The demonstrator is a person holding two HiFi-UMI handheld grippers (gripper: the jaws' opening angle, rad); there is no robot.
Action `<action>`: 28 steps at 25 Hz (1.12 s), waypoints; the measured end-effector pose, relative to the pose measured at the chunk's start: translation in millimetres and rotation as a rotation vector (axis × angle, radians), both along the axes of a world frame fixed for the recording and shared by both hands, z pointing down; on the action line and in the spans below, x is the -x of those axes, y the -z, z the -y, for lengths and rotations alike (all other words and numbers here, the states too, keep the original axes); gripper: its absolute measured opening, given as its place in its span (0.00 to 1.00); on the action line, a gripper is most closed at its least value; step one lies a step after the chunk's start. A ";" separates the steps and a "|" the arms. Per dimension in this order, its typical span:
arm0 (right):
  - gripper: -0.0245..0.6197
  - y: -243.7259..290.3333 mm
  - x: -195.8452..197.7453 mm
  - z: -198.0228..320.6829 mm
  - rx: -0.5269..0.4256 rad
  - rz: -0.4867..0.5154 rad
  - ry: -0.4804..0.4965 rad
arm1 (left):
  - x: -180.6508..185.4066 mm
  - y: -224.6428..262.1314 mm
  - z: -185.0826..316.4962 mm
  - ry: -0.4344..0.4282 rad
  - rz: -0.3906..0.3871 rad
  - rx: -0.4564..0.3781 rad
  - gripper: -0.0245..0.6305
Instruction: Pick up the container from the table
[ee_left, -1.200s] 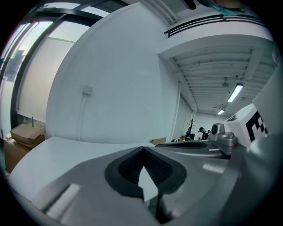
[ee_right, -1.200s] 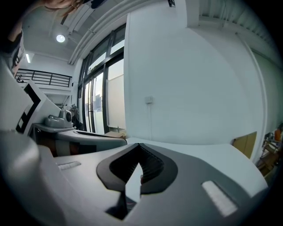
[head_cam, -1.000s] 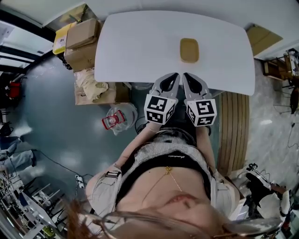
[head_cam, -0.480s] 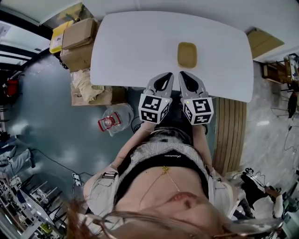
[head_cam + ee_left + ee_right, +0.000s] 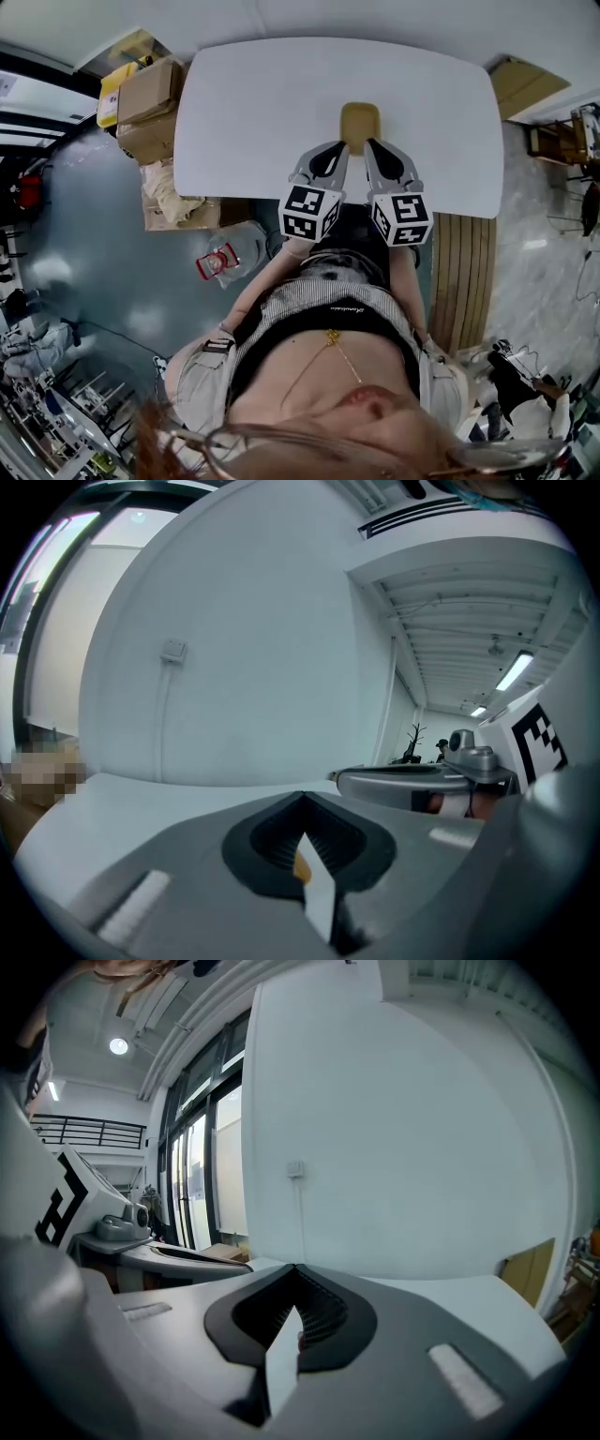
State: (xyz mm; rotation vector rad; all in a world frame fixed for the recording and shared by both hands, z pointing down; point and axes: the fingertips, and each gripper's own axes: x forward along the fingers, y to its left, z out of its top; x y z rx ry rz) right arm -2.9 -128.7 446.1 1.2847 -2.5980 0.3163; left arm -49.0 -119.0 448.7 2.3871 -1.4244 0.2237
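Since both tools are held out from the person's waist over the near edge of the table (image 5: 253, 103), the marker cubes sit closest to the body and the jaws point away across the white top. The left gripper (image 5: 339, 150) has its two jaws brought together at the tips, with nothing clamped. In its own view only a thin tan sliver shows through the hollow behind the tips, and I take that to be the container seen beyond. The right gripper (image 5: 371, 145) is likewise fully closed and empty, its ribbed pads meeting at the point.

Just past those two tips lies the tan container (image 5: 360, 124), a shallow rounded-rectangular tub resting flat on the table. It sits straight ahead, centred between the grippers. Its near end is right at the tips, and whether either one touches it cannot be told. Its long axis runs away from the person, in line with the way the jaws point, so the short sides face left and right. Neither hand looks clearly nearer. By my reading, a grasp needs one pair of jaws opened first, then set over a rim or across the narrow width.

Beyond the table's left corner stand stacked cardboard boxes (image 5: 150, 94).
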 end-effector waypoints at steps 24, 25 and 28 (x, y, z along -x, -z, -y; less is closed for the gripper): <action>0.08 -1.2 -89.4 88.3 0.007 0.004 0.001 | -91.4 4.6 97.0 -0.008 0.024 -0.009 0.04; 0.08 -2.0 -91.8 90.9 0.007 0.003 0.003 | -93.0 4.1 99.7 -0.003 0.022 -0.009 0.04; 0.08 -3.8 -96.8 97.0 0.011 -0.002 0.018 | -96.5 2.3 105.6 0.018 0.018 -0.005 0.04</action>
